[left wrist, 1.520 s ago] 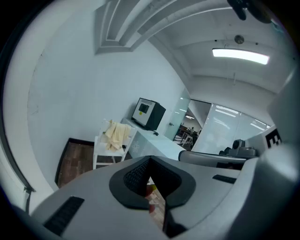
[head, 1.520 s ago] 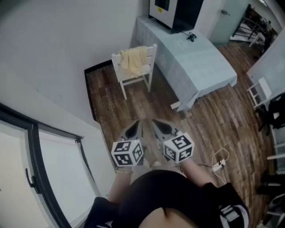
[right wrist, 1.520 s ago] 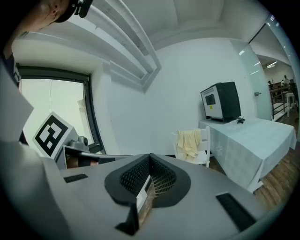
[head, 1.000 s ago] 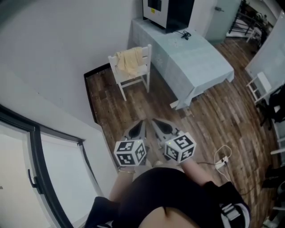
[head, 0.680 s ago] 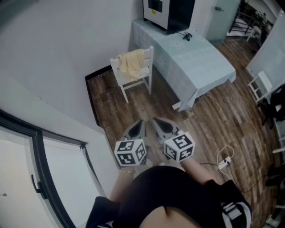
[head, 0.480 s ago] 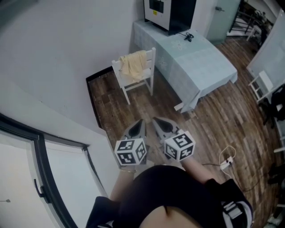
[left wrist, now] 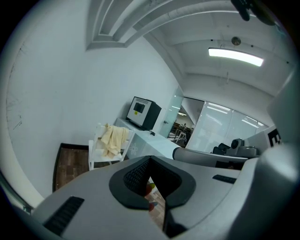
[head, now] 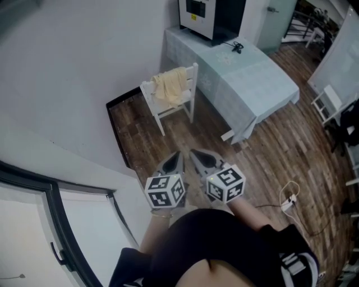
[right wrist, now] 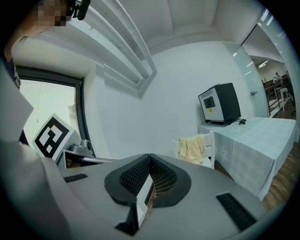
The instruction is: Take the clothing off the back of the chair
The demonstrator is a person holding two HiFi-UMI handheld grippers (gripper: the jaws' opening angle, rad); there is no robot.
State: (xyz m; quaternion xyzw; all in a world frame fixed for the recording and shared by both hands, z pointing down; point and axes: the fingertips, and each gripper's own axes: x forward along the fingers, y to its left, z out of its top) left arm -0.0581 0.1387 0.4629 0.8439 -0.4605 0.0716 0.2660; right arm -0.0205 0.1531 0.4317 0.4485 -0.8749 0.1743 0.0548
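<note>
Clothing drapes the white chair back by the wall, beside a cloth-covered table on wood floor; my left gripper and right gripper are well short, jaws closed, empty.

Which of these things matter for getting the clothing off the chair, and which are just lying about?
Part of the job: yellow garment, white chair, left gripper and right gripper, both shut and empty.

Just lying about: covered table, black box on it, white plug on the floor.
</note>
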